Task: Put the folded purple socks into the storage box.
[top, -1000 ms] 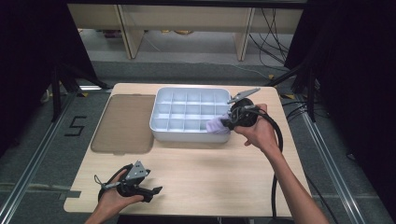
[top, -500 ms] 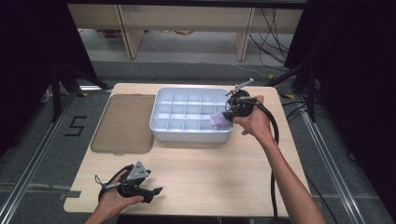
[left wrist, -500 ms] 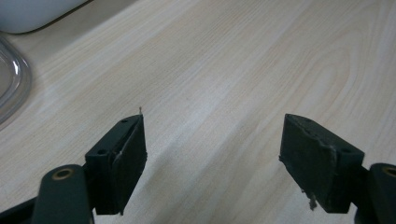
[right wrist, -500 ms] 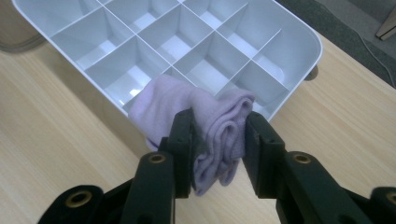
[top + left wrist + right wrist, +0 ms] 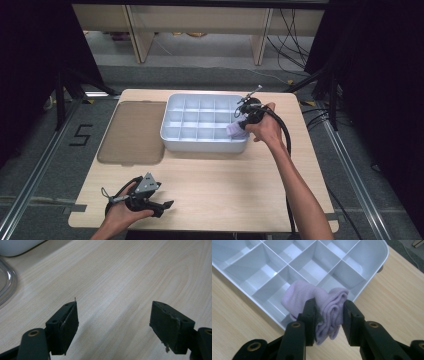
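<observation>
A rolled lilac cloth (image 5: 322,305) is pinched between the jaws of my right gripper (image 5: 329,315), which is shut on it. In the high view the lilac cloth (image 5: 234,130) hangs over the near right corner of the white compartment tray (image 5: 172,135), with my right gripper (image 5: 243,122) just above that corner. The tray (image 5: 372,270) has a grid of compartments that look bare. My left gripper (image 5: 162,205) rests low near the table's front left edge, and my left gripper (image 5: 113,322) stands open over bare wood.
A flat brown translucent lid (image 5: 132,132) lies left of the tray. The light wooden table (image 5: 225,185) ends close to my left hand at the front. Shelving and cables stand beyond the far edge. A black cable trails down from the right gripper along the forearm.
My right gripper has carried the lilac cloth slightly lower and toward the tray's near right corner. The left gripper has stayed where it was.
</observation>
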Demonstrator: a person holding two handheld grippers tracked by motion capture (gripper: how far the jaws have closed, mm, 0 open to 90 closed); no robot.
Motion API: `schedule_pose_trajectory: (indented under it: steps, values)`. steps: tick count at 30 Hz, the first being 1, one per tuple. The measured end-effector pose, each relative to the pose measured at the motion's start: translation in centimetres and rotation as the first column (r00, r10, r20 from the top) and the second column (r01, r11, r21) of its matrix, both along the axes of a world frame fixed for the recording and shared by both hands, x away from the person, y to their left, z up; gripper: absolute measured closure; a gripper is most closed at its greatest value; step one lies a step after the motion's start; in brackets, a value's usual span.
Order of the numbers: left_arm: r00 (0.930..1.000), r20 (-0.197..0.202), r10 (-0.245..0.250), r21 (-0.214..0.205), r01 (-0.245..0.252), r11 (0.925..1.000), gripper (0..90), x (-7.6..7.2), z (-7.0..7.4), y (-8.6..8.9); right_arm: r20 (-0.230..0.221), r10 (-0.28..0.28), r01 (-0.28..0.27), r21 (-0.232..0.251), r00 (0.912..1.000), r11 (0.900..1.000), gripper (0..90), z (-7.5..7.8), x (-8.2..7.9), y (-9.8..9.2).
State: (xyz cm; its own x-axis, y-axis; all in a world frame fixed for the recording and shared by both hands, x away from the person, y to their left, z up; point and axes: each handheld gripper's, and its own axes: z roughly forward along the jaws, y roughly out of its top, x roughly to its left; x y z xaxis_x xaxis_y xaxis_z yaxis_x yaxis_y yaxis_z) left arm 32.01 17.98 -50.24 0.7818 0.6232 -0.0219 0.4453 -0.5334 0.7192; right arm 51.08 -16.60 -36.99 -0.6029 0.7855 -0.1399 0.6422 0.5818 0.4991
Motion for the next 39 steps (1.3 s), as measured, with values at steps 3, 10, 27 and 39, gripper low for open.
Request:
schedule_pose_trajectory:
  steps: [3, 10, 27, 39]
  values:
    - [1.0, 0.005, -0.002, 0.019, 0.002, 0.9998, 22.4, 0.1, 0.0, 0.1, 0.0, 0.003, -0.003, -0.034, 1.0, 0.9994, 67.5, -0.7, 0.4, 0.0]
    - [1.0, -0.006, 0.001, 0.006, -0.001, 1.0, 22.4, 0.0, -0.1, 0.0, -0.016, -0.001, -0.001, -0.117, 0.9999, 0.9932, 67.5, -1.8, 1.0, 0.3]
    - [0.9999, -0.013, 0.009, 0.009, -0.009, 0.9999, 22.4, 0.0, -0.2, -0.1, -0.003, 0.039, -0.039, -0.269, 0.9992, 0.9624, 67.5, -3.5, 1.4, 2.2]
    - [0.9999, -0.01, -0.005, 0.011, 0.005, 0.9999, 22.4, 0.0, -0.2, -0.1, -0.037, 0.03, -0.038, -0.231, 0.9989, 0.9723, 62.7, -6.0, 1.5, 2.5]
